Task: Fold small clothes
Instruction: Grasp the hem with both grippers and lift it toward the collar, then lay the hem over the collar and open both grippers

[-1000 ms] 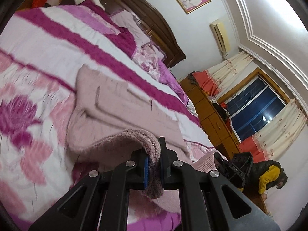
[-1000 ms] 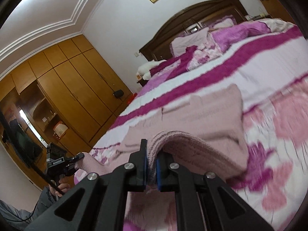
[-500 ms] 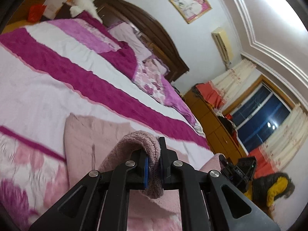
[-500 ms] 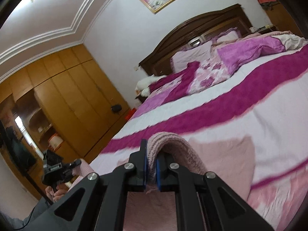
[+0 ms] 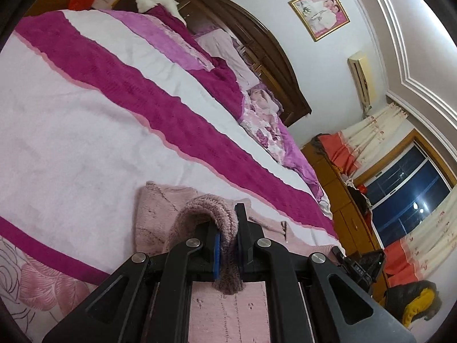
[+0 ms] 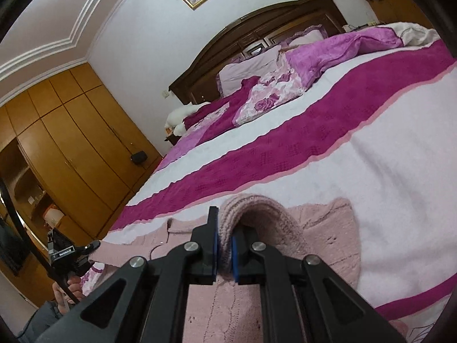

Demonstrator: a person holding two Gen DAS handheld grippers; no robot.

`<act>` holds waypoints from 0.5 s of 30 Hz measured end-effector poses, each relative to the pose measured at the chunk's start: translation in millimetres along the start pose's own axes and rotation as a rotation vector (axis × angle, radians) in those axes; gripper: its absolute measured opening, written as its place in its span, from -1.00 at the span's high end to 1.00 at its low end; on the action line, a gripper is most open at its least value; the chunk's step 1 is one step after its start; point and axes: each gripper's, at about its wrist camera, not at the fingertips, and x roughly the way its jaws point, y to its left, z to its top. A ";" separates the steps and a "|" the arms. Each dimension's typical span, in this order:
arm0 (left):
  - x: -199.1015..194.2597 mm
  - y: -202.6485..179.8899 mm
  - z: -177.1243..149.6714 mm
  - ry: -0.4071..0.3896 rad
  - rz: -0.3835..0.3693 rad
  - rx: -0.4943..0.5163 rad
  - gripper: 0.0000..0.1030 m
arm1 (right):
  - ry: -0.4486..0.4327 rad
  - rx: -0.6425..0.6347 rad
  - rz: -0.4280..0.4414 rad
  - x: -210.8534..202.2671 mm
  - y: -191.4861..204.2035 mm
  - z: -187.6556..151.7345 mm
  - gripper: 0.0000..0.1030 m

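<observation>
Your left gripper (image 5: 228, 245) and right gripper (image 6: 224, 245) tilt down, jaws clamped on the fuzzy pink sweater (image 6: 328, 228) over the bed (image 5: 85, 143).

A bed (image 5: 85, 131) spreads out ahead of the tool, covered in a white blanket with magenta bands (image 6: 285, 148). Beyond it, pillows (image 6: 245, 68) lean on a dark wooden headboard (image 6: 257, 25) under a framed picture (image 5: 319, 11). A wooden wardrobe (image 6: 71, 143) stands far left of the right tool; a curtained window (image 5: 405, 188) lies right of the left tool.
</observation>
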 end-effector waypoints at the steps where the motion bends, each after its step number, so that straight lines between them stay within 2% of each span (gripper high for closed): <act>1: 1.1 -0.1 0.3 0.006 0.015 -0.002 1.00 | -0.007 0.003 -0.006 -1.8 -1.8 -1.0 0.83; 2: 4.2 1.6 0.8 0.022 0.035 -0.006 1.00 | -0.018 0.017 -0.018 -2.4 -5.2 -1.3 0.80; 3: 7.2 4.6 2.0 0.045 0.052 -0.016 1.00 | -0.020 0.036 -0.025 -2.7 -8.4 -3.0 0.55; 4: 9.8 10.5 2.2 0.072 0.067 -0.042 0.98 | -0.015 0.061 -0.026 -4.4 -12.5 -5.1 0.19; 5: 8.9 15.0 2.7 0.079 0.062 -0.061 0.92 | -0.009 0.097 -0.024 -3.6 -19.4 -6.8 -0.36; 6: 6.0 18.9 3.4 0.072 0.045 -0.080 0.88 | -0.012 0.127 -0.018 -4.0 -25.2 -9.5 -0.57; 9: -9.1 30.7 8.2 0.016 0.030 -0.125 0.73 | 0.003 0.179 -0.010 -4.6 -34.2 -14.3 -0.57; 11: -17.1 35.9 9.1 -0.010 0.034 -0.140 0.70 | 0.015 0.172 -0.008 -4.6 -33.0 -16.3 -0.57; 15: -15.7 34.5 2.9 0.024 0.058 -0.131 0.70 | 0.041 0.130 -0.016 -1.5 -24.5 -21.9 -0.57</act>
